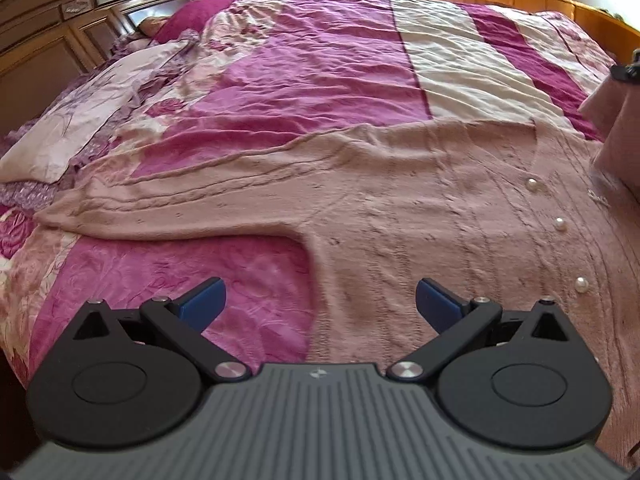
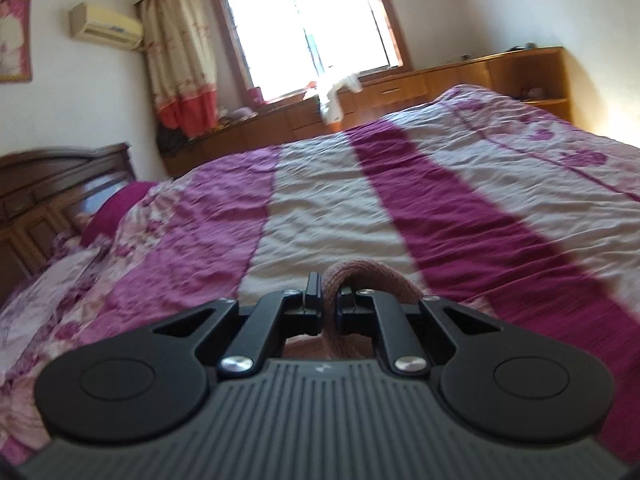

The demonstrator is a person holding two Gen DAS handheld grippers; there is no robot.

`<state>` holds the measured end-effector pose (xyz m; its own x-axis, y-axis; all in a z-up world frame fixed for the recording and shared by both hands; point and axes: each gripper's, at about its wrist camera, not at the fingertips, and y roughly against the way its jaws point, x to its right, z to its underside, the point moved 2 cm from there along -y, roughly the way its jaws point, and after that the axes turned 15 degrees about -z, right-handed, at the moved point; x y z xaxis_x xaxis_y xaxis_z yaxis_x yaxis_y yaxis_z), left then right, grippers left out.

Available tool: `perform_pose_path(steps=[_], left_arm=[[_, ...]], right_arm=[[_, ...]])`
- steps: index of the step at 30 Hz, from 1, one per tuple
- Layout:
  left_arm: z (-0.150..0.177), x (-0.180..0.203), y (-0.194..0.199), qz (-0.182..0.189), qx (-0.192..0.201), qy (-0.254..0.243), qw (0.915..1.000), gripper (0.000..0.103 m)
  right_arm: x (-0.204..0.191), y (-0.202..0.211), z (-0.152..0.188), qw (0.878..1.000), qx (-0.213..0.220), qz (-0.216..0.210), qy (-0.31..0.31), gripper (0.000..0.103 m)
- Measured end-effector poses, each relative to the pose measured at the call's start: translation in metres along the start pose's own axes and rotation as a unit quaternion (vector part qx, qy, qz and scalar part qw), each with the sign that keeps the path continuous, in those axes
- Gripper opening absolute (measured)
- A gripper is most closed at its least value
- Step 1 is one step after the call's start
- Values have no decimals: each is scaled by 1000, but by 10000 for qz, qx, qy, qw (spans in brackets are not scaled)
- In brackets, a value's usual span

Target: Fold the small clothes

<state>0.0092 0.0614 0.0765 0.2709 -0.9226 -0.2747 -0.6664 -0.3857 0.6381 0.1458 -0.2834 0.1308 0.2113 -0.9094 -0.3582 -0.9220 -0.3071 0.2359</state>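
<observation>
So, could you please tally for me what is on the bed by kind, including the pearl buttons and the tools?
Pink knitted cardigans: 1
Pearl buttons showing on it: 3
Pillows at the headboard end: 2
Tools: 2, the left tool open, the right tool shut on a fold of the cardigan
Total: 8

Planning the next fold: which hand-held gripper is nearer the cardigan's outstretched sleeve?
Left. The left hand-held gripper hovers open just below the sleeve; the right hand-held gripper is shut on another part of the cardigan, far off.
</observation>
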Motion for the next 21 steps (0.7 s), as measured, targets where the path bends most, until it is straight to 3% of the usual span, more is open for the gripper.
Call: perform_pose_path(steps=[8,17,21], left_arm=[[9,-13,-9,-2,-63,114,9999,103],[18,-16,-25,14,-248,172,9995,103],[17,-13,-27,44,-263,166,9995,103]], right_arm=[[-55,-42,59,9965,-605,-251,517,10],[-56,-66,112,9868,-1515,-403,416,13],[-48,-59,121,9852,-1582,-651,-78,34]])
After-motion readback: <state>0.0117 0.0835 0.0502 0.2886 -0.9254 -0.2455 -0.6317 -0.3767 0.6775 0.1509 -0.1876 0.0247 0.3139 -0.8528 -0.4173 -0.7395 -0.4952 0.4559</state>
